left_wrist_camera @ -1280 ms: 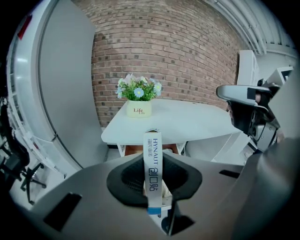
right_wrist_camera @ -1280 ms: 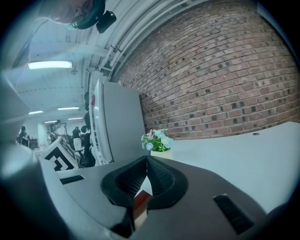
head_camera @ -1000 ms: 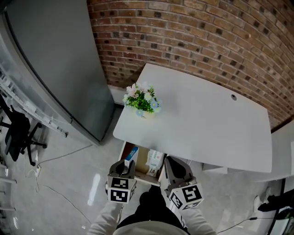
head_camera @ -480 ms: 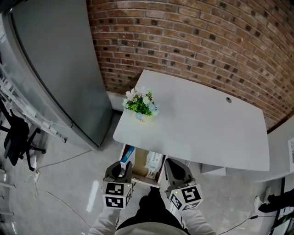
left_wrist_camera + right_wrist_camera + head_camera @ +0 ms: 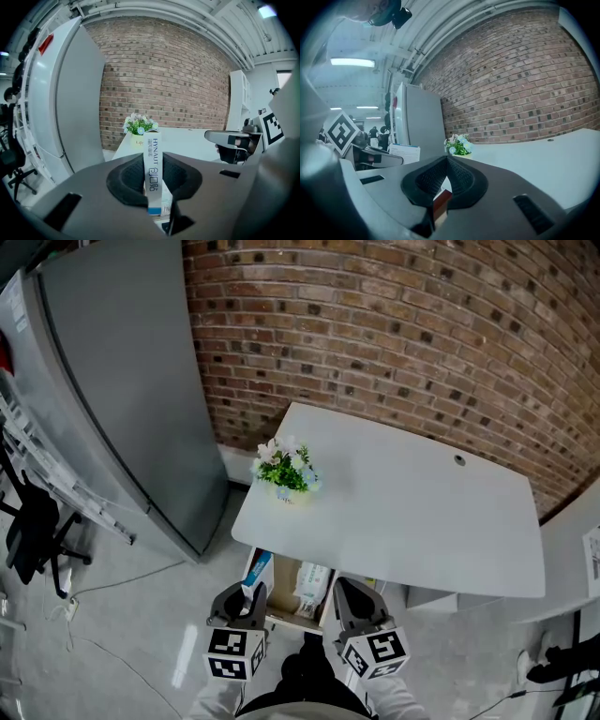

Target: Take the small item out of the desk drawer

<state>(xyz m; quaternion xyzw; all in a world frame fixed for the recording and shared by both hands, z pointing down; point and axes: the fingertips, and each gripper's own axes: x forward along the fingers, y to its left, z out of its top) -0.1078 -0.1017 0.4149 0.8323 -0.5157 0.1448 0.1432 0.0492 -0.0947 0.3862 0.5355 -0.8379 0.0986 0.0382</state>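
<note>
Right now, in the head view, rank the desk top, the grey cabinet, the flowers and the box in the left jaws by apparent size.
Largest: desk top and grey cabinet, too close to rank.
Then: flowers.
Smallest: box, partly hidden in the left gripper.

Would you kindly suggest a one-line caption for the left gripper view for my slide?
Left gripper clamps a slim white cardboard box, before a white desk with a flower pot.

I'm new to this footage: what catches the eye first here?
The left gripper clamps a slim white-and-blue HYNAUT box above the open drawer under the near edge of the white desk. A small flower pot sits at the desk's left corner, before a brick wall.
</note>
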